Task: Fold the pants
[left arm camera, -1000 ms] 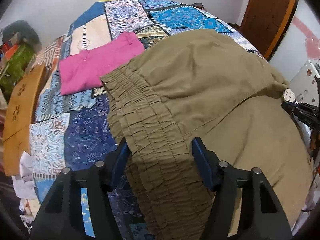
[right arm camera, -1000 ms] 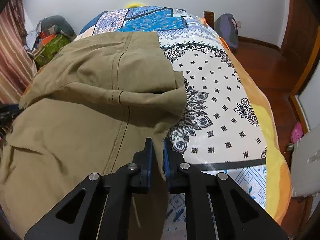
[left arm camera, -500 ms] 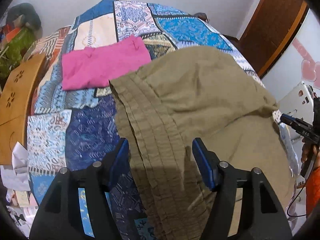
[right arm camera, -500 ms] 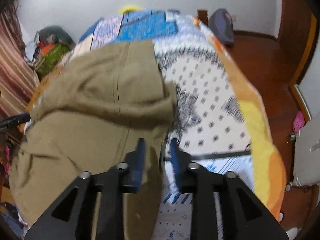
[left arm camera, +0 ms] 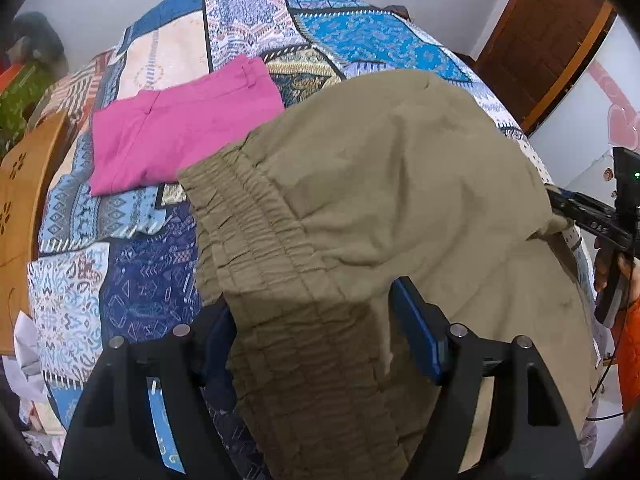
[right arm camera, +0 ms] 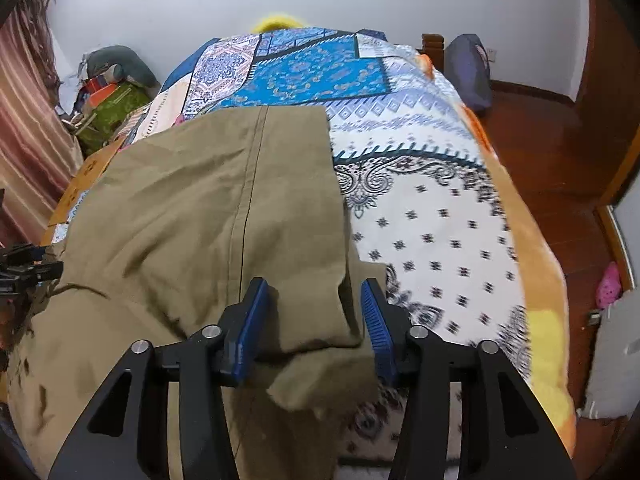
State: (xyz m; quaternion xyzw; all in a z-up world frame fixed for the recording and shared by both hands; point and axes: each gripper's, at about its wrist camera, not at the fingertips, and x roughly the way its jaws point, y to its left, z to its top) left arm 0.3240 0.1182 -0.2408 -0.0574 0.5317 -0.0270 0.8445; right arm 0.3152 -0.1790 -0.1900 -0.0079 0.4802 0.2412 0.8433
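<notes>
Olive pants [left arm camera: 400, 184] lie folded over on the patchwork bed cover [left arm camera: 140, 280]. Their gathered elastic waistband runs between the pads of my left gripper [left arm camera: 316, 320], whose jaws are opening and do not press on it. In the right wrist view the folded leg edge of the pants [right arm camera: 200, 220] lies between the blue pads of my right gripper [right arm camera: 314, 308]. Those jaws are closing but stand apart from the cloth. Each gripper shows at the edge of the other's view: the right gripper [left arm camera: 588, 220] and the left gripper [right arm camera: 24, 268].
A folded pink garment [left arm camera: 180, 132] lies on the bed beyond the waistband. A wooden board [left arm camera: 20, 220] borders the bed's left side. A dark bag [right arm camera: 468, 68] and wooden floor [right arm camera: 560, 140] lie to the right, and a clutter pile [right arm camera: 112, 100] sits by the curtain.
My right gripper went from shut on the pants' edge to jaws apart, and the folded layer now lies flatter. The left gripper's jaws widened a little around the waistband.
</notes>
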